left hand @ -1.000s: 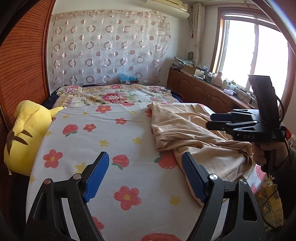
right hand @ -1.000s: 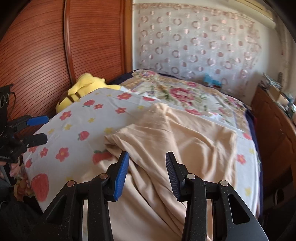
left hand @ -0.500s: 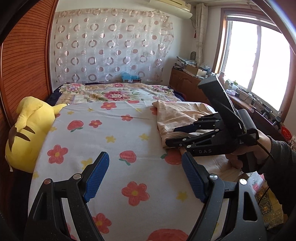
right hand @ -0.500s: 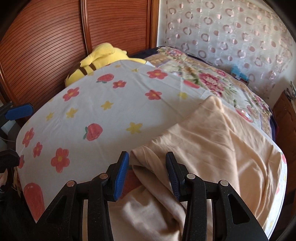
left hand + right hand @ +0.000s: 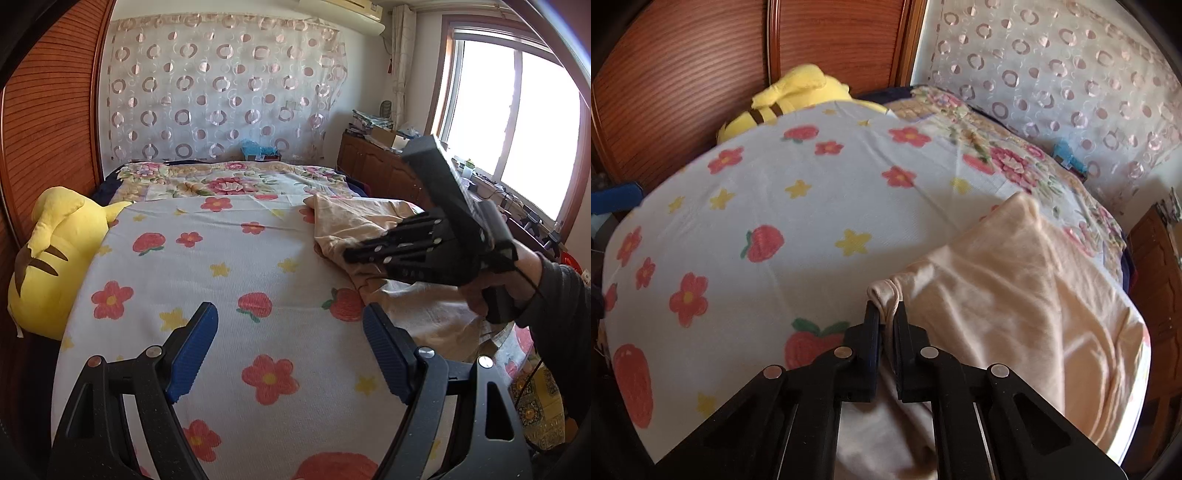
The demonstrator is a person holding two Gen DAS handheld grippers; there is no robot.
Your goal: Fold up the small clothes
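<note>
Right gripper (image 5: 885,314) is clamped on a bunched corner of the peach garment (image 5: 1015,291) – it lies along the bed's (image 5: 229,258) window-side edge. Left gripper (image 5: 288,350) hangs wide open, nothing btwn pads, over the near edge.

Left tongs wide, right tongs pinched

The left tongs (image 5: 288,354) stand wide apart; the right tongs (image 5: 885,317), in a hand (image 5: 495,280), are pressed together.

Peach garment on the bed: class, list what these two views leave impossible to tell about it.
- Garment type: the peach garment is crumpled, with no sleeves or legs recognisable in either view.
- Its near end: in the right wrist view, hidden behind the right gripper.
- Its right part: in the left wrist view, covered by the gripper and hand.
</note>
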